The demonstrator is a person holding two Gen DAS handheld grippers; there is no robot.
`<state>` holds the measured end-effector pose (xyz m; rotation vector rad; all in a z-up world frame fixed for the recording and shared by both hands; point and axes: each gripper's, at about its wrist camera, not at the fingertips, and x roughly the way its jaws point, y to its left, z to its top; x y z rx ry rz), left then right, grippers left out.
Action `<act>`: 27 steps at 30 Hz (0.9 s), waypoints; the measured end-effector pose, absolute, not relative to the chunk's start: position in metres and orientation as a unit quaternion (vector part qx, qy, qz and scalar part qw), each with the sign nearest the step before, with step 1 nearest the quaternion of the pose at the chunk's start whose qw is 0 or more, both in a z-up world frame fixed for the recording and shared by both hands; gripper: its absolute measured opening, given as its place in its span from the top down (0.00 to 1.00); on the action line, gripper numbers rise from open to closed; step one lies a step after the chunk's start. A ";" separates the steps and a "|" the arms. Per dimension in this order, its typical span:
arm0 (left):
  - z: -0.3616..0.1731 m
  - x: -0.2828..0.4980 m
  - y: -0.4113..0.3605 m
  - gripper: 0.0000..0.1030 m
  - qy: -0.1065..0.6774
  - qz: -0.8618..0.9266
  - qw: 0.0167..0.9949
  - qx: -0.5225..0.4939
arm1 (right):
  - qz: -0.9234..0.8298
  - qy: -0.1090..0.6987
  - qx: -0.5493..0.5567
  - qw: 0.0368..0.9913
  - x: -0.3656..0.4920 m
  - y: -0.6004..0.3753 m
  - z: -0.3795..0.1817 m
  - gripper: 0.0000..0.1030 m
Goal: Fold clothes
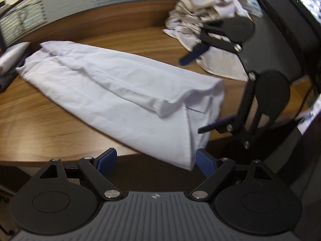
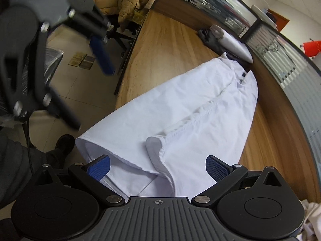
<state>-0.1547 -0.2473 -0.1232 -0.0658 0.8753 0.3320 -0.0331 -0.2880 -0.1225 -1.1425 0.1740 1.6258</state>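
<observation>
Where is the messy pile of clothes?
In the left wrist view, the crumpled pile sits at the top right on the wooden table, behind the right tongs and beyond the folded white garment.

White garment (image 1: 112,88) lies flat, folded lengthwise into a long strip across the wooden surface (image 1: 60,132). Its near end overhangs the edge. Crumpled pale clothes (image 1: 202,14) are heaped well beyond.

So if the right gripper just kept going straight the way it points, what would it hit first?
Most likely the white garment. The right gripper stands open over its near hem, which hangs over the wooden table edge, so the cloth comes first, though how far off is unclear.
</observation>
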 end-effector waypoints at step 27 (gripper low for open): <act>-0.154 -0.117 -0.265 0.87 0.379 0.109 0.899 0.188 | 0.637 0.199 -0.467 0.580 0.019 -0.323 -0.120 0.01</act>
